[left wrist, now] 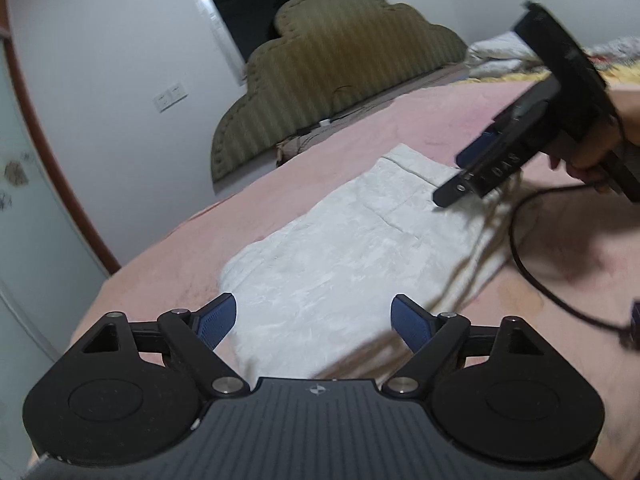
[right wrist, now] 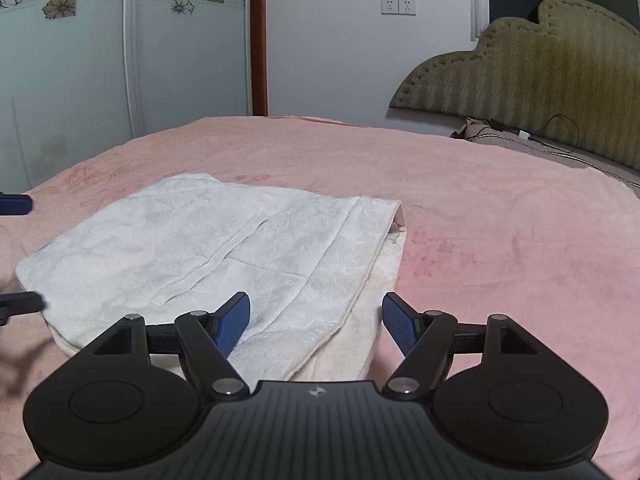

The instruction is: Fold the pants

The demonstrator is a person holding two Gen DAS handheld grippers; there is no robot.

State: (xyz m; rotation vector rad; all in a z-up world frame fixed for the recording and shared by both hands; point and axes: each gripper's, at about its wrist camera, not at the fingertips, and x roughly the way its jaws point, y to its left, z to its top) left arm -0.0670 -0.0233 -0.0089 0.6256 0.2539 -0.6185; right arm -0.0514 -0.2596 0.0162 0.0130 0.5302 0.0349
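L wrist view: the left gripper (left wrist: pixel 313 318) is held wide open w/ nothing in it, just above the near end of the white pants (left wrist: pixel 340 248), which are laid folded on the pink bedspread (left wrist: pixel 160 256), while the right gripper (left wrist: pixel 472 152) is seen raised over the far end, prob. clear of the cloth.

R wrist view: the right gripper (right wrist: pixel 316 316) is likewise spread wide and empty over the pants (right wrist: pixel 208 248) near their layered edge, and bare bedspread (right wrist: pixel 500 240) is left on every side, so room for another fold is judged ample.
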